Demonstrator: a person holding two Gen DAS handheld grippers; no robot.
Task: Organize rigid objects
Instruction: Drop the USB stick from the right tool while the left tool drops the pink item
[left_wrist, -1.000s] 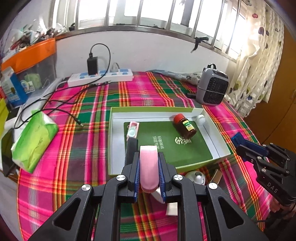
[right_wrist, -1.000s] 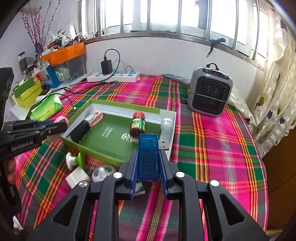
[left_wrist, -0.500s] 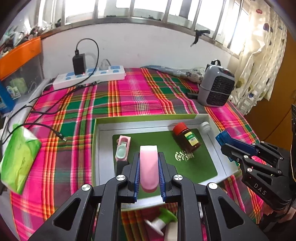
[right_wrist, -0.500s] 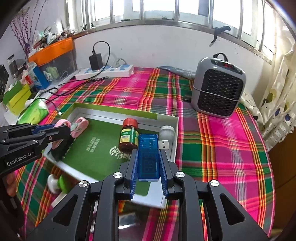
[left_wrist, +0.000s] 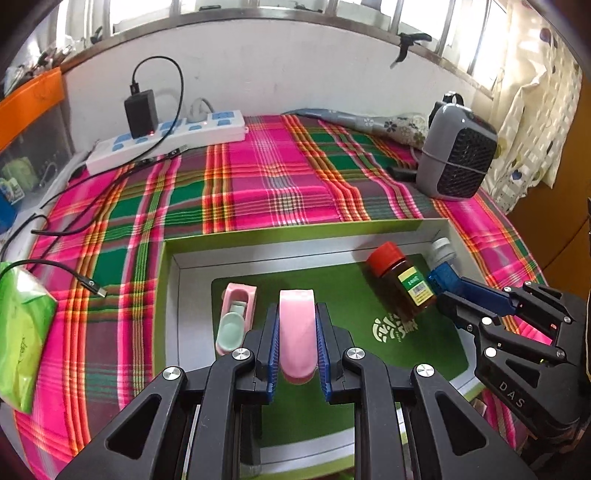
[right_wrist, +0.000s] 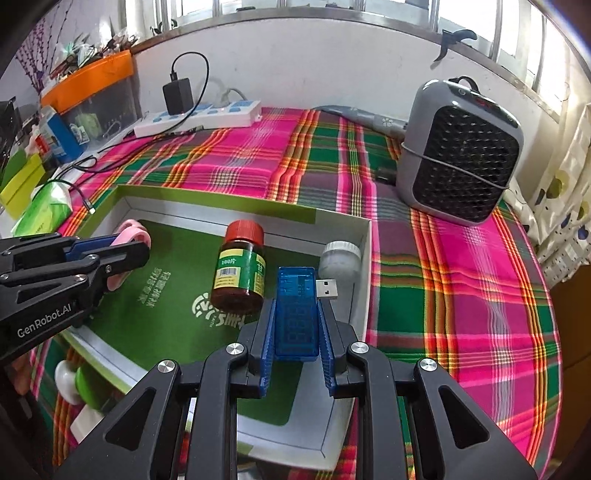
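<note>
Two claws (left_wrist: 297, 341) (right_wrist: 297, 328) gripping items, over tray (left_wrist: 306, 243)

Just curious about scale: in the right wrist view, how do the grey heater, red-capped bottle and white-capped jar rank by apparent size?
1. Grey heater, largest.
2. Red-capped bottle.
3. White-capped jar, smallest, though partly hidden.

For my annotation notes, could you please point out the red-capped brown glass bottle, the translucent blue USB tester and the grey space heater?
Red-capped brown glass bottle (right_wrist: 239, 275): right wrist view, on its yellow-green label.
Translucent blue USB tester (right_wrist: 297, 314): right wrist view, mid-body between the fingers.
Grey space heater (right_wrist: 466, 162): right wrist view, on the black grille.
</note>
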